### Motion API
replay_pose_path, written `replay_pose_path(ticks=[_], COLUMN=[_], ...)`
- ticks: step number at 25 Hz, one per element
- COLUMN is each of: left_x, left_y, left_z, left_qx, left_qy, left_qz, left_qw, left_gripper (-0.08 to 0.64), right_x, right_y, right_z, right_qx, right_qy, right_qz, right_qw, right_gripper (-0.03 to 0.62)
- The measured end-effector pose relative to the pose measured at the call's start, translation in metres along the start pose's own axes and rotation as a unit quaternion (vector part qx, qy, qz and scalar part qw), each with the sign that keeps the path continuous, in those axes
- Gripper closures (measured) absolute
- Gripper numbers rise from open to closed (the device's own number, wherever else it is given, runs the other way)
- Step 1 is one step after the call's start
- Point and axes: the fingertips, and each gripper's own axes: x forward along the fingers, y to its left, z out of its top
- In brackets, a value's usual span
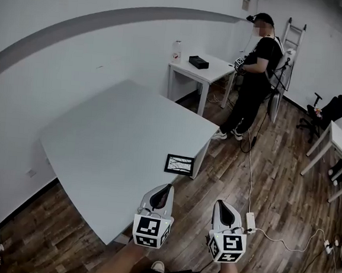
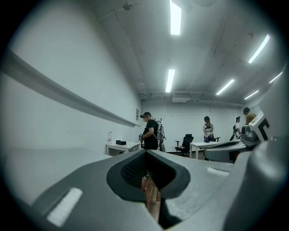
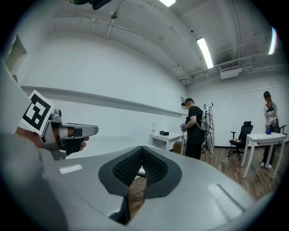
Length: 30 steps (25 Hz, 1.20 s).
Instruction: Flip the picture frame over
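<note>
Closest in, two grippers held side by side just off the table's near corner, above wood floor. Left gripper [image 1: 166, 189] closed, jaws pressed together on nothing; right gripper [image 1: 220, 205] likewise closed and empty. Frame [image 1: 179, 164] flat on the table [image 1: 116, 146], picture side up, right at the table's near corner, touching neither gripper. Task not yet begun, by the look of it. Likely risks: nudging the frame with closed jaws and sliding it off the table's edge onto the floor; clamping so thin and flat a thing poorly and dropping it mid-turn; cracking a glass front, if fitted. Safer, probably, to open the jaws first and take the side nearest the table's edge. Only in the head view: the frame's place on the table, plus a white power strip [image 1: 250, 219] on the floor beside the table. Only in the gripper views: jaws seen meeting, just a slit of floor between them; ceiling lights [image 2: 175, 18]; more people [image 2: 208, 128] far past the table. Common to all three: a person [image 1: 254, 75] standing at a small desk [image 1: 203, 70] beyond the table.
</note>
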Motion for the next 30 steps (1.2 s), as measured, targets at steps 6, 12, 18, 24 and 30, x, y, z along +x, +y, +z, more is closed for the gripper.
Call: replay_pose_path(ticks=[6, 12, 18, 24, 30], left_x=[0.018, 0.033, 0.060, 0.102, 0.140], left_y=[0.016, 0.020, 0.024, 0.015, -0.001], left_z=[-0.001, -0.008, -0.014, -0.016, -0.022], left_qx=[-0.004, 0.000, 0.010, 0.015, 0.018], left_qy=[-0.001, 0.006, 0.012, 0.017, 0.023], left_qz=[-0.008, -0.007, 0.007, 0.020, 0.033], left_qw=[1.0000, 1.0000, 0.9999, 0.9995, 0.9990], left_gripper=[0.560, 0.560, 0.560, 0.560, 0.560], right_x=[0.018, 0.035, 0.065, 0.096, 0.119], right_y=[0.001, -0.008, -0.023, -0.053, -0.091], right_z=[0.001, -0.005, -0.006, -0.006, -0.010], right_qx=[-0.005, 0.002, 0.011, 0.011, 0.013], right_qy=[0.004, 0.004, -0.003, -0.004, -0.005], right_qz=[-0.010, -0.009, 0.008, 0.031, 0.045], right_qw=[1.000, 1.000, 1.000, 0.999, 0.999], right_gripper=[0.568, 0.568, 0.569, 0.568, 0.569])
